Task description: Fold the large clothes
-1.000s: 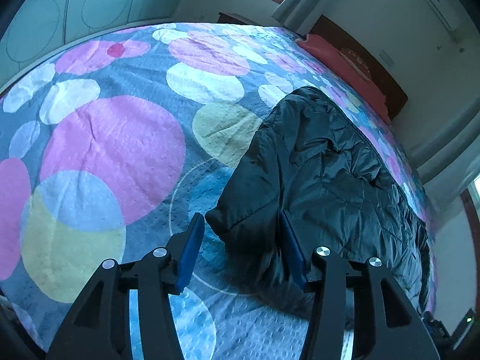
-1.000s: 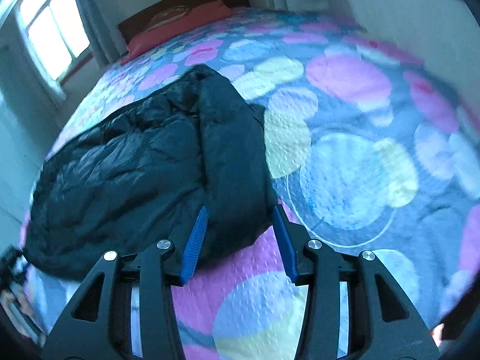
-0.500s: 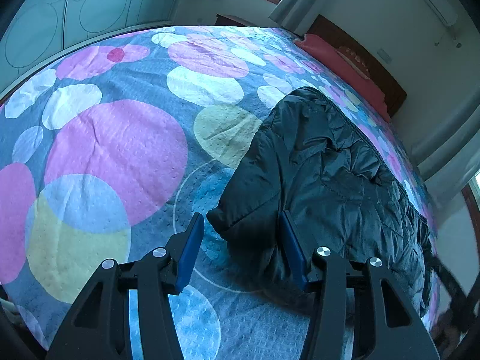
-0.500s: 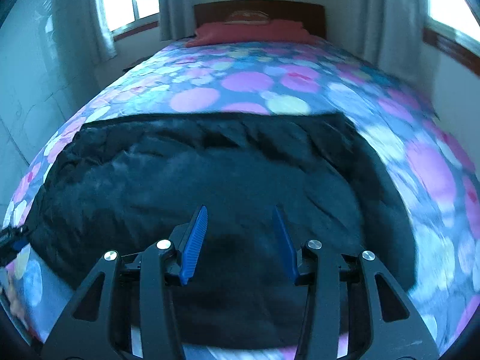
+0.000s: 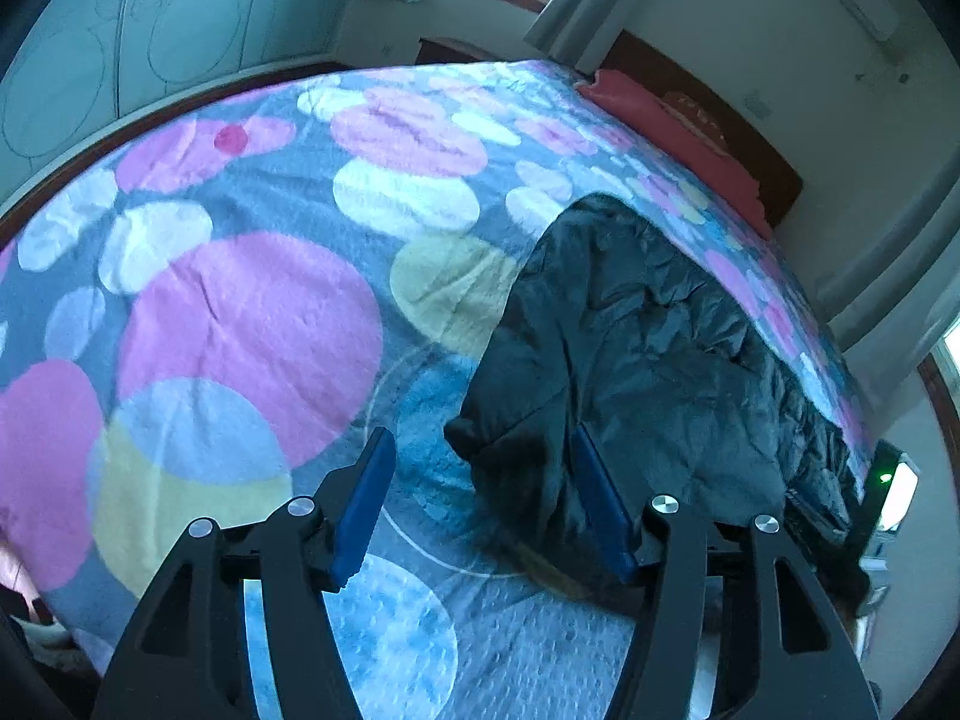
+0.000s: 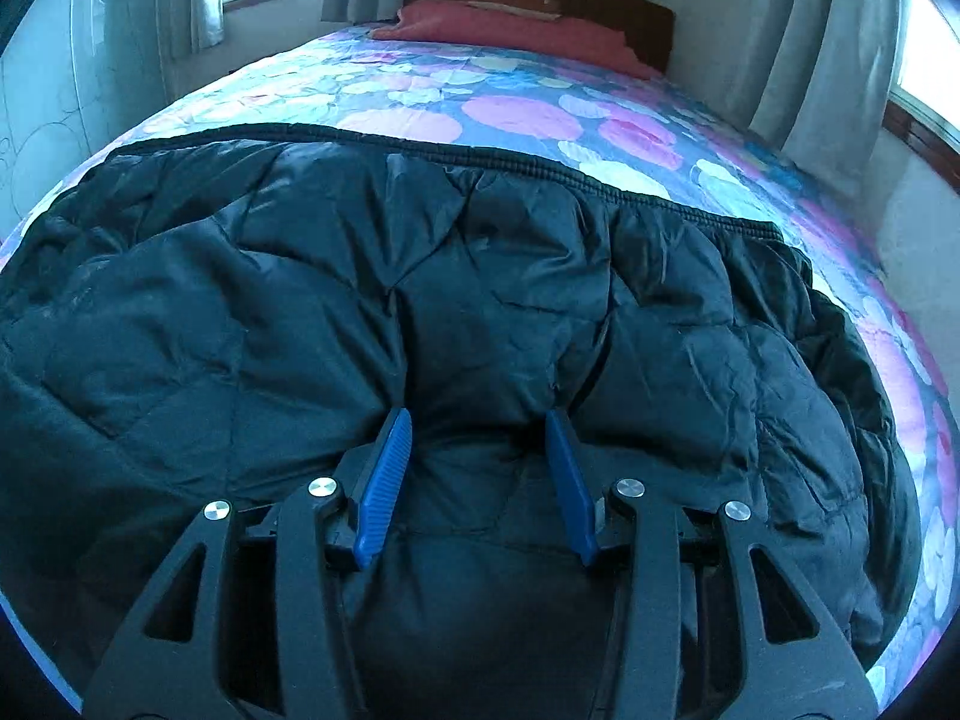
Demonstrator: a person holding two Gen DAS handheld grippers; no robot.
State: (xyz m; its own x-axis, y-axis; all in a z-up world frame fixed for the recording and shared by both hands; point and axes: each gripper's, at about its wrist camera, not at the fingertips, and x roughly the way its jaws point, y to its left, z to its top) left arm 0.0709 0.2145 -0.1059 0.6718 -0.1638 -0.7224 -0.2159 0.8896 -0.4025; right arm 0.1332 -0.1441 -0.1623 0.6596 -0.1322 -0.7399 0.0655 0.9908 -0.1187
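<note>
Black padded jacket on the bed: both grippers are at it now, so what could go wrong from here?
The left gripper has just been opening, and only a cuff corner of the black padded jacket lies between its jaws, untouched by the pads; it may close on too little. The right gripper stands open over puffy, slick fabric, which might slide out.

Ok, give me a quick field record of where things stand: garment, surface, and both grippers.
garment: black quilted jacket, spread flat on the bed
surface: bedspread with coloured circles
left gripper: open, jaws have just been opening, jacket's corner between the fingers, not pinched
right gripper: open, over the jacket's near part, padding bulging between the fingers; a grip cannot be told
far end: red pillow by the headboard
</note>
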